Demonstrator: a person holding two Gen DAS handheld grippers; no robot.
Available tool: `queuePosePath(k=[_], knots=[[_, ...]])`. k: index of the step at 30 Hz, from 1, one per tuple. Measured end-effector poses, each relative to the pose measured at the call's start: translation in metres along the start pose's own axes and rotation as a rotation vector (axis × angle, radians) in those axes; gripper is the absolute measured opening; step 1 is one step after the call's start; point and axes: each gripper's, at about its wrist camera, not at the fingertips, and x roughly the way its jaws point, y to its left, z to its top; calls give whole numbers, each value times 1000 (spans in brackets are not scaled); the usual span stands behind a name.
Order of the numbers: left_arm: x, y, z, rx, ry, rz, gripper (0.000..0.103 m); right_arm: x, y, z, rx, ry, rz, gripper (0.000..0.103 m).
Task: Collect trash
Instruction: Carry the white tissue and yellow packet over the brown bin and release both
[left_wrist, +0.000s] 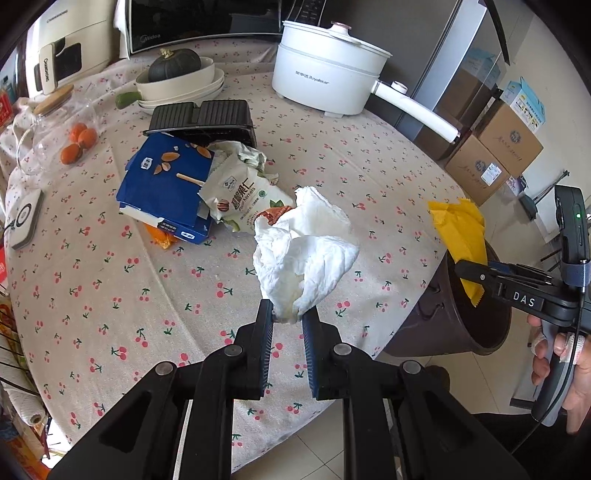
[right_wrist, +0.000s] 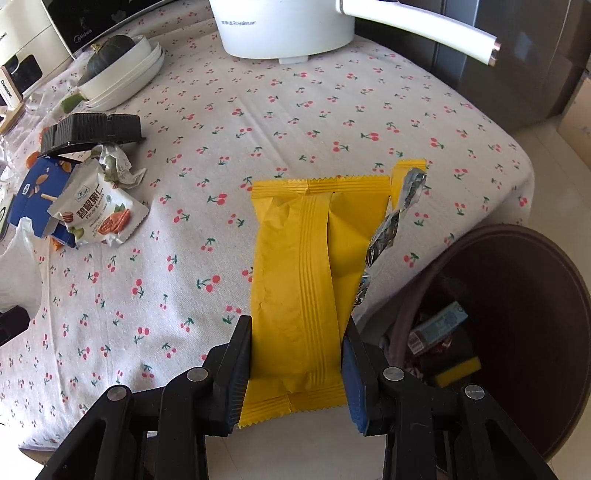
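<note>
Right gripper is clenched on a yellow wrapper with a torn foil strip, held at the rim of the brown bin beside the table; the left gripper pinches a crumpled white tissue above the cloth, a little further from the bin. By my reading the step in hand is dropping off: both pieces are picked up and neither is yet inside. Next, the wrapper needs carrying over the bin's mouth before the jaws part, then the tissue after it. Well back from the bin stands the white pot, marked "Royalstar", and the oven behind it reads "Midea". Farther from the bin lies the remaining pile: a blue carton, a black tray and a nut pouch printed "Pecan Kernels". "DAS" shows on the right gripper's side.
</note>
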Motion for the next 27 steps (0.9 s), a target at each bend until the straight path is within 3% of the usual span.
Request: queuePosePath(k=[14, 27], knots=[[23, -78, 1, 97, 16, -82, 16, -21, -72, -19, 62, -10, -52, 39], [54, -178, -10, 229, 47, -177, 16, -41, -176, -67, 177, -1, -133, 40]])
